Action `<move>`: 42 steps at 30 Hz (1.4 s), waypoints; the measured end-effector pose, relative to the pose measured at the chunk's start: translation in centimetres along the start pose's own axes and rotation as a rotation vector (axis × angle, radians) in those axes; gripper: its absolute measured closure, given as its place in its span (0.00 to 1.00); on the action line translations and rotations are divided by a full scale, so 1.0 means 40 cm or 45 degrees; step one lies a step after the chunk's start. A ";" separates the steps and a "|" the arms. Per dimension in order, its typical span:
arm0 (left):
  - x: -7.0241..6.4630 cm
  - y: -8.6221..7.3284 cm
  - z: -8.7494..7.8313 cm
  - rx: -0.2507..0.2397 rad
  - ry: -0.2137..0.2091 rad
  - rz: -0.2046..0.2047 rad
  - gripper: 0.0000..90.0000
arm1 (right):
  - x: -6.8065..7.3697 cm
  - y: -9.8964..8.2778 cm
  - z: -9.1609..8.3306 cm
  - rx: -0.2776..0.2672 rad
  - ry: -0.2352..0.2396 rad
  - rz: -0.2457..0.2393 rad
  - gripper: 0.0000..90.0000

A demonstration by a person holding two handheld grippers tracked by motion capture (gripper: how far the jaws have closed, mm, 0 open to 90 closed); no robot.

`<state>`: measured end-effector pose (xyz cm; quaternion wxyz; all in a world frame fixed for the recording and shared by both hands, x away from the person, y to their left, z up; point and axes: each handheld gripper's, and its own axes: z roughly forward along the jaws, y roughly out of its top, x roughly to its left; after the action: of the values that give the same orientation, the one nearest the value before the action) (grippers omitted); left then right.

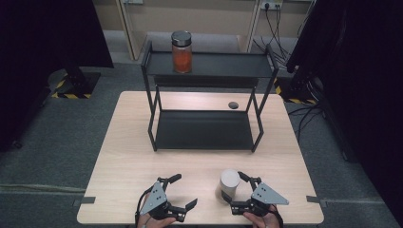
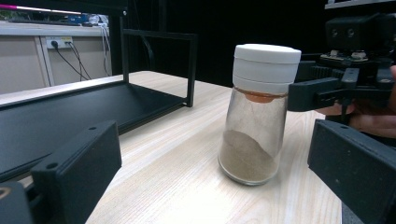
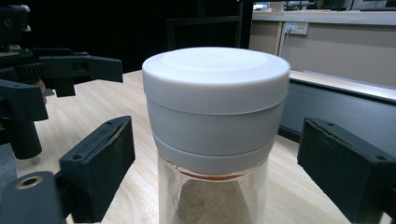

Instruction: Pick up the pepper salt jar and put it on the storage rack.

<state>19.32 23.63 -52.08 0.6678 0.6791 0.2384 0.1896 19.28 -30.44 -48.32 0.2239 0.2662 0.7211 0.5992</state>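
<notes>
Shaker jar (image 1: 229,185) with a white cap stands upright on the near part of the pale wooden table (image 1: 123,161) in the high view; we read no label or writing on it. Beyond it on the table stands a black two-tier metal rack (image 1: 209,97), and on its top shelf a glass jar (image 1: 181,52) of orange-red contents with a dark lid. Grey carpet surrounds the table, with wall sockets and cables at the back. Our left gripper (image 1: 183,192) lies at the near edge, spread wide and holding nothing, well apart from the shaker. Our right gripper (image 1: 237,192) sits just beside the shaker, one jaw on either side of it.

In the left gripper view the shaker jar (image 2: 254,114) shows clear glass, a heap of beige powder at the bottom and an orange ring under the cap. The left gripper (image 2: 210,172) has its jaws wide apart and grips nothing. The right gripper (image 2: 322,93) reaches the cap's side.

In the right gripper view the shaker jar (image 3: 215,116) stands between the wide-open jaws of the right gripper (image 3: 215,163), with a gap on each side. The left gripper (image 3: 46,88) shows farther off.
</notes>
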 end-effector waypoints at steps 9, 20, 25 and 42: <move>0.000 -0.001 0.000 -0.002 0.001 -0.008 0.03 | -0.001 0.011 0.018 0.044 0.004 -0.016 0.37; 0.000 -0.001 0.001 0.002 -0.004 -0.014 0.03 | 0.008 0.018 0.012 0.046 0.004 0.012 0.40; 0.000 -0.002 0.000 -0.001 -0.002 -0.014 0.03 | 0.015 0.031 0.007 0.040 -0.003 0.011 0.40; 0.001 -0.003 -0.001 0.000 0.007 -0.013 0.03 | -0.009 0.138 0.010 0.002 0.012 -0.022 0.39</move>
<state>19.29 23.69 -52.22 0.6681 0.6774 0.2439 0.1880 20.43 -29.60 -42.94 0.2254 0.2574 0.7250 0.5978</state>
